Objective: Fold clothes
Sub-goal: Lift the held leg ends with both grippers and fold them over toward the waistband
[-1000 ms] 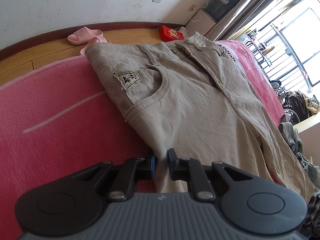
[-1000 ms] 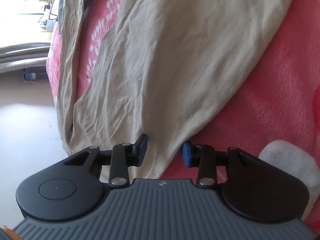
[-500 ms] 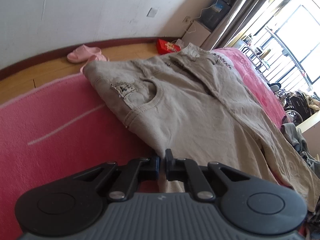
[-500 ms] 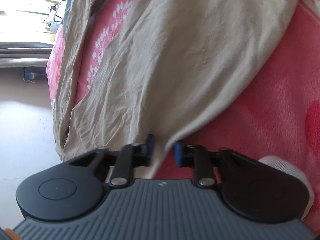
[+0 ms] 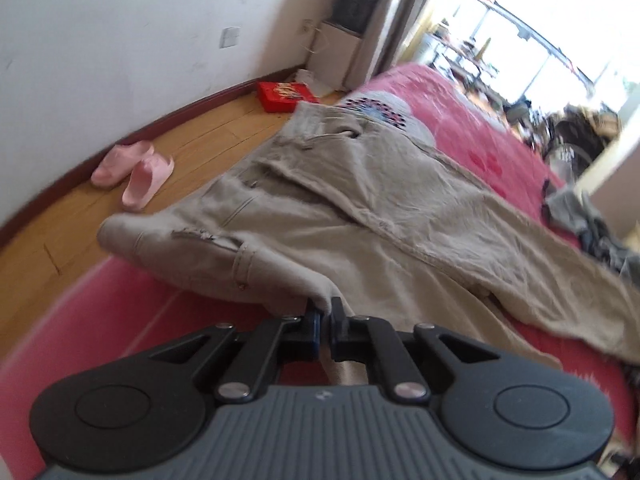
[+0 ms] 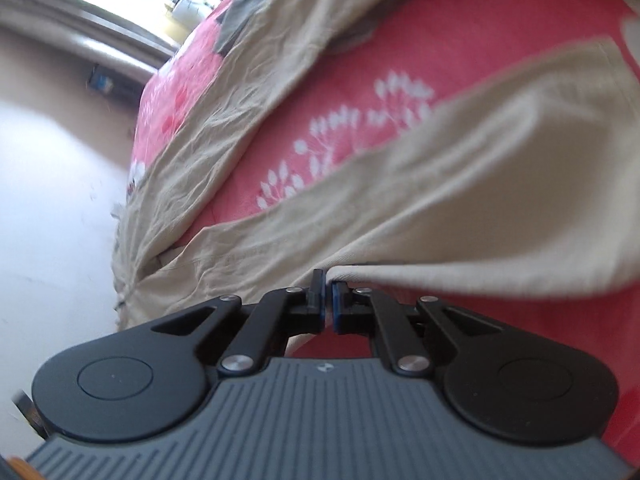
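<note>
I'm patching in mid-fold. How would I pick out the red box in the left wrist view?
Start at the white wall and follow its dark baseboard right to the corner. There the red box lies flat on the wooden floor, just beyond the waistband of the khaki trousers. It is brighter red and harder-edged than the pink slippers further left.

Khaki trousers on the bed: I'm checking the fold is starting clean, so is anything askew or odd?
Khaki trousers lie wrinkled, legs splayed apart with pink blanket showing between them. Both grippers pinch one edge.
</note>
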{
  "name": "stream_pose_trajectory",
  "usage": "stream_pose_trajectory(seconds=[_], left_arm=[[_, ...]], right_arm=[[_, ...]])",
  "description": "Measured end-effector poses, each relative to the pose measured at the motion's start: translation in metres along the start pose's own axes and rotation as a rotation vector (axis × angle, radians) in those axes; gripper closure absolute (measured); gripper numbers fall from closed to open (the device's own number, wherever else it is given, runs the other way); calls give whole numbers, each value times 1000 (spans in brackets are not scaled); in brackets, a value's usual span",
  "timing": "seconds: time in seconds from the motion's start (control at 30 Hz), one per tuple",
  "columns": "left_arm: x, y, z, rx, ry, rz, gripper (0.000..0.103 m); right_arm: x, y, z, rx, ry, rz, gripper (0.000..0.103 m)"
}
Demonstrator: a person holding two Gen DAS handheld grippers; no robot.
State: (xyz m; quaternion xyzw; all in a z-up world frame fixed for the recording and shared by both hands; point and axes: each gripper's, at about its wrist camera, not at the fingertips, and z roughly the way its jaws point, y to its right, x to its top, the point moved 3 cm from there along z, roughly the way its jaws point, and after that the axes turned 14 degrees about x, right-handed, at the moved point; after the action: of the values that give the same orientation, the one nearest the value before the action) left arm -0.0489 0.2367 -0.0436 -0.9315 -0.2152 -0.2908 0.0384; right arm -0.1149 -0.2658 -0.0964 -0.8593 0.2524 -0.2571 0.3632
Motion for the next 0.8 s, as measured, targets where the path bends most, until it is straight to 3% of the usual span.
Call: stream_pose_trajectory(seconds=[0.17, 0.33, 0.53, 0.8], left_arm=[[33, 49, 14, 76, 42, 225, 98], [53, 77, 30, 103, 60, 309, 98], [62, 73, 41, 65, 63, 242, 98], [48, 54, 45, 16, 200, 75, 98]], right_arm=[[27, -16, 17, -60, -46, -38, 101], [57, -27, 36, -82, -34, -43, 102], [85, -28, 46, -43, 12, -30, 102], [109, -37, 53, 15, 90, -76, 102]])
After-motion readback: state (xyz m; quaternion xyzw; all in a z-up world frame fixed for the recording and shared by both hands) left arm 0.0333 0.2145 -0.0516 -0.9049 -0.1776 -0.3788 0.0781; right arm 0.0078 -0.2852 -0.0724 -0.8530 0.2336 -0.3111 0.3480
